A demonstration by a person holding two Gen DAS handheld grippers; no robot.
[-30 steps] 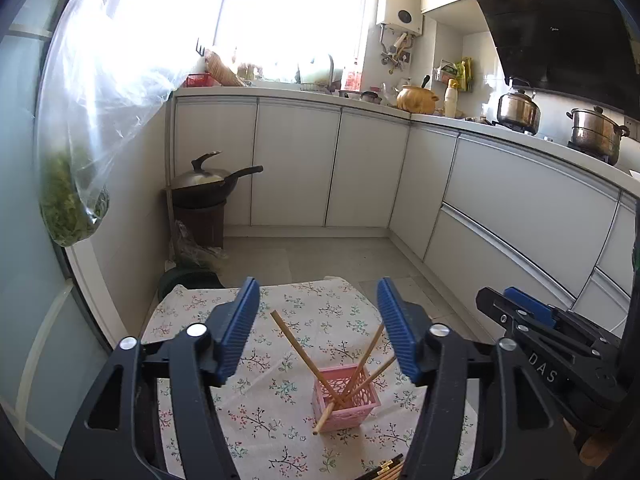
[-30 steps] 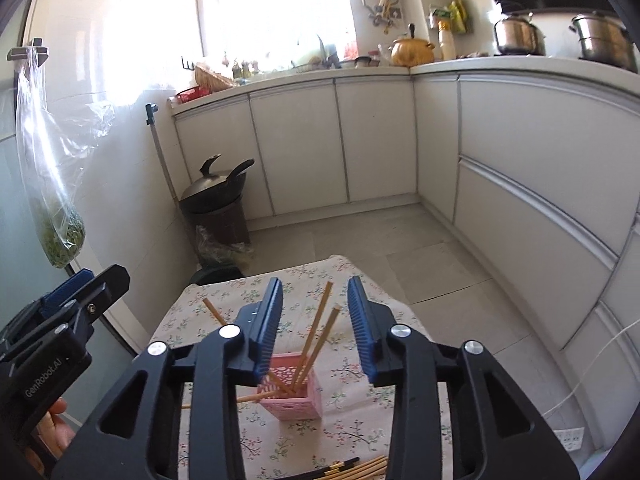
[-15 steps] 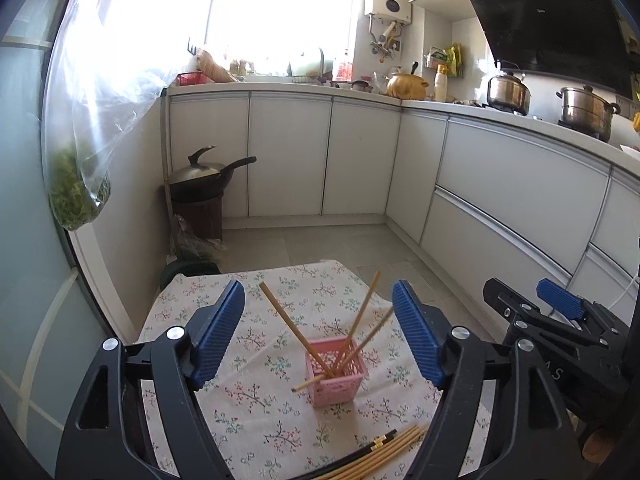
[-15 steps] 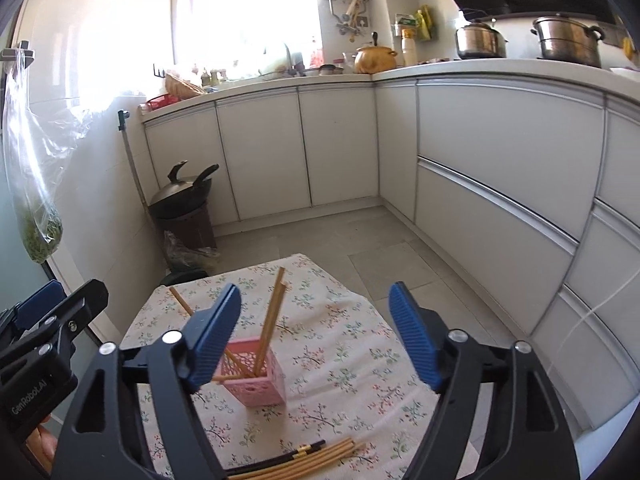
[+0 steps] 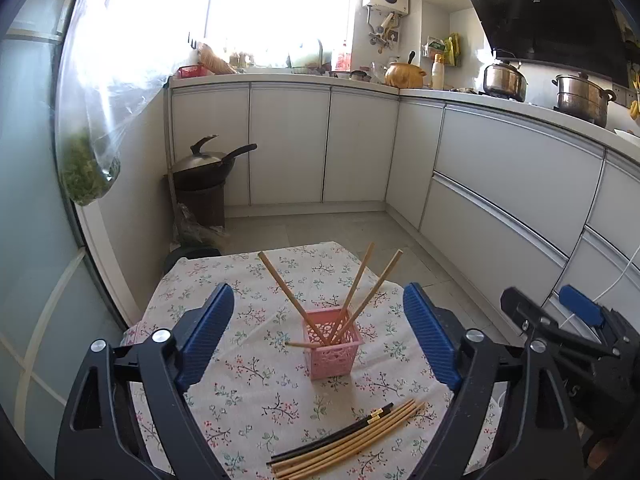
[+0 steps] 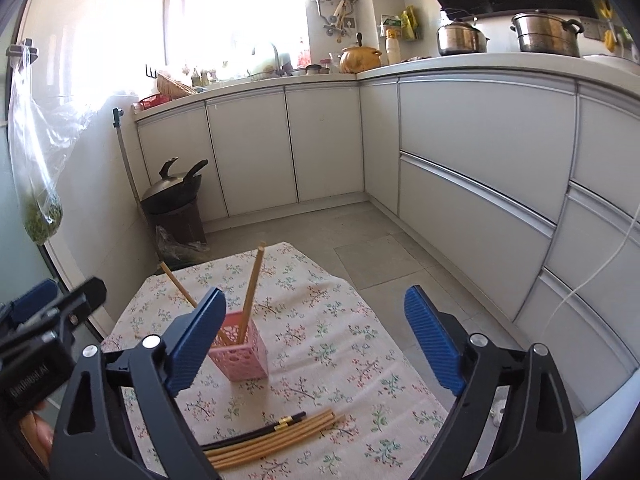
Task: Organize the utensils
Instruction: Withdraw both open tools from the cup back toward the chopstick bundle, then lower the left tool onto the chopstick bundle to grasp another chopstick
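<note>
A pink perforated holder (image 5: 333,346) stands on the floral tablecloth (image 5: 248,360) with several wooden chopsticks (image 5: 352,292) leaning out of it. It also shows in the right wrist view (image 6: 240,354). A bundle of loose chopsticks (image 5: 352,438), wooden and black, lies on the cloth in front of the holder, also in the right wrist view (image 6: 272,436). My left gripper (image 5: 318,338) is open and empty, above and behind the holder. My right gripper (image 6: 314,340) is open and empty, to the holder's right.
The small table (image 6: 340,320) stands in a kitchen with white cabinets (image 5: 328,148) behind. A wok on a bin (image 5: 204,184) sits past the table's far left. A bag of greens (image 5: 86,164) hangs at left. The table drops to tiled floor (image 6: 360,240).
Both grippers pulled back and up from the holder. The right gripper's jaws opened wide after being narrow around two chopsticks, which now stand in the holder. The loose bundle came into fuller view.
</note>
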